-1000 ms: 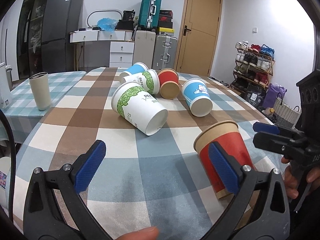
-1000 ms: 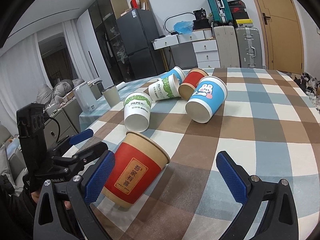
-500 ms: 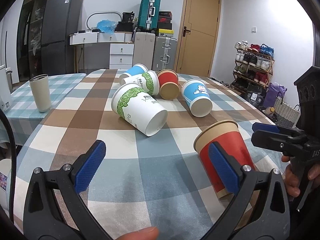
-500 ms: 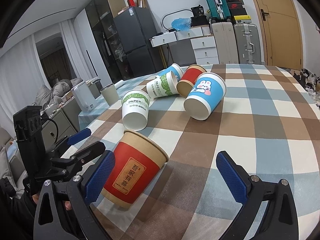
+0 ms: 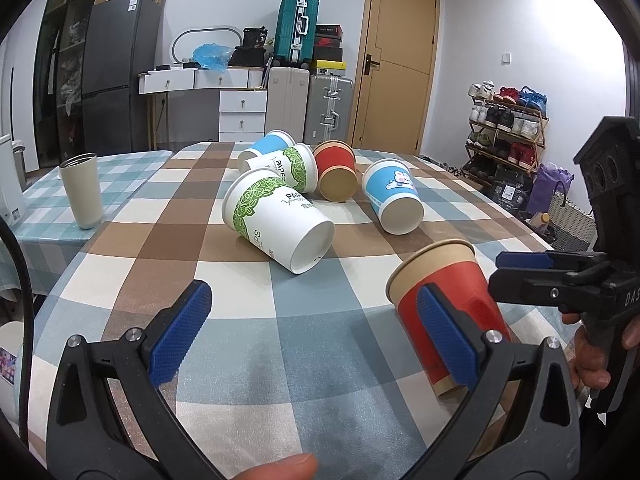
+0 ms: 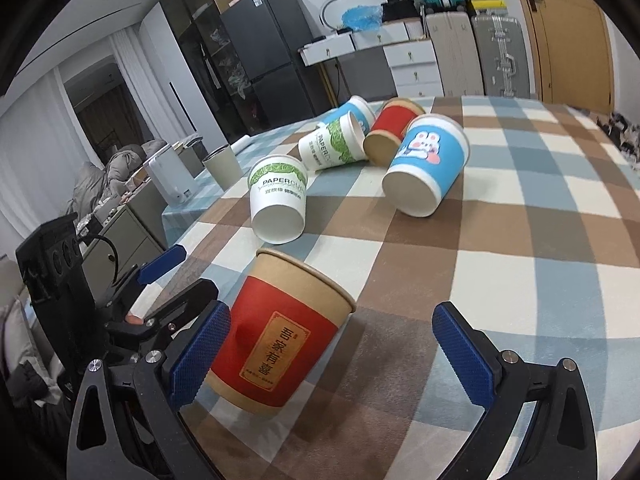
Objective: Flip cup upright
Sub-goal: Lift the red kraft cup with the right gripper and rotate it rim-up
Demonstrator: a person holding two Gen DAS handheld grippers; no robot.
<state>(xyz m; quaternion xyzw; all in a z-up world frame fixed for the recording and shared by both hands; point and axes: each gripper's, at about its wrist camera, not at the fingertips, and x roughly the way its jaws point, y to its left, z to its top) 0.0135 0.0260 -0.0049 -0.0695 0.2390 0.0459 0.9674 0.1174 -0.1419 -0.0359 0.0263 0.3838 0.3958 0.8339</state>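
Note:
A red and tan paper cup lies tilted on the checked tablecloth, mouth facing away from me. My right gripper is open, and its left pad touches the cup's side. It also shows in the left wrist view, just right of the cup. My left gripper is open, with its right pad in front of the cup. It also shows in the right wrist view, left of the cup.
Further back several paper cups lie on their sides: a green-leaf white one, a blue rabbit one, a red one and others. A beige tumbler stands upright at the far left. The table's edge runs close at the right.
My right gripper has moved closer to the red cup, and its left pad now meets the cup's side. The cup has tipped up a little. The left gripper has barely moved.

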